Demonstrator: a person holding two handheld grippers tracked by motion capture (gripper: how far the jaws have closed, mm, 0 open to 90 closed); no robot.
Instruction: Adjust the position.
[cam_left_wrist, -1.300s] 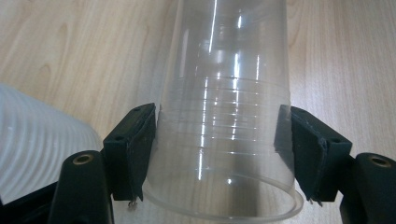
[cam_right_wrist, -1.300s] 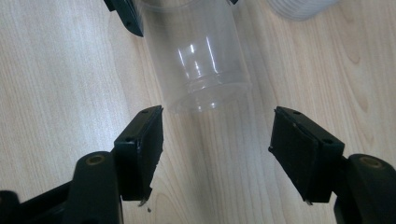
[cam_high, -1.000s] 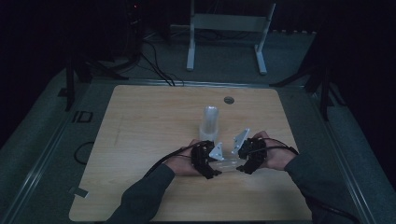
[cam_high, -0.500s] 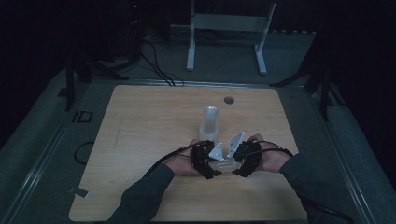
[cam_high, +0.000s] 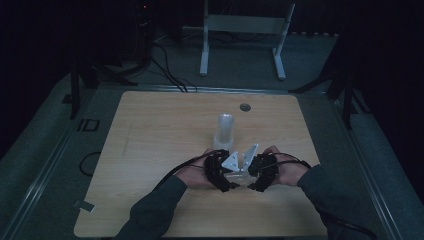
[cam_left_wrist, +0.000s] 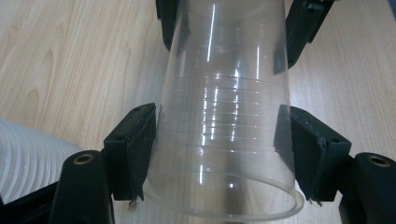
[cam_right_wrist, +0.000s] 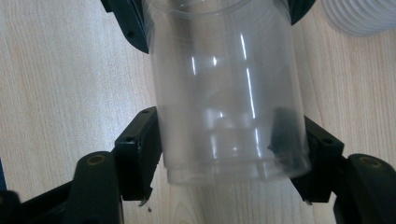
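Jaws of both the left gripper (cam_high: 227, 172) and right gripper (cam_high: 256, 174) pinch one clear cup (cam_left_wrist: 224, 121) low at frame centre above the bench (cam_high: 150, 150); stack of cups (cam_high: 223, 131) behind; separating seems unfinished.

A pale wooden surface (cam_high: 150, 150) is seen under dim light, and a small round dark disc (cam_high: 245, 107) is set near its far edge. Beyond it, a white metal frame (cam_high: 245, 30) is stood on the grey floor (cam_high: 45, 150), where black cables (cam_high: 165, 70) are trailed.
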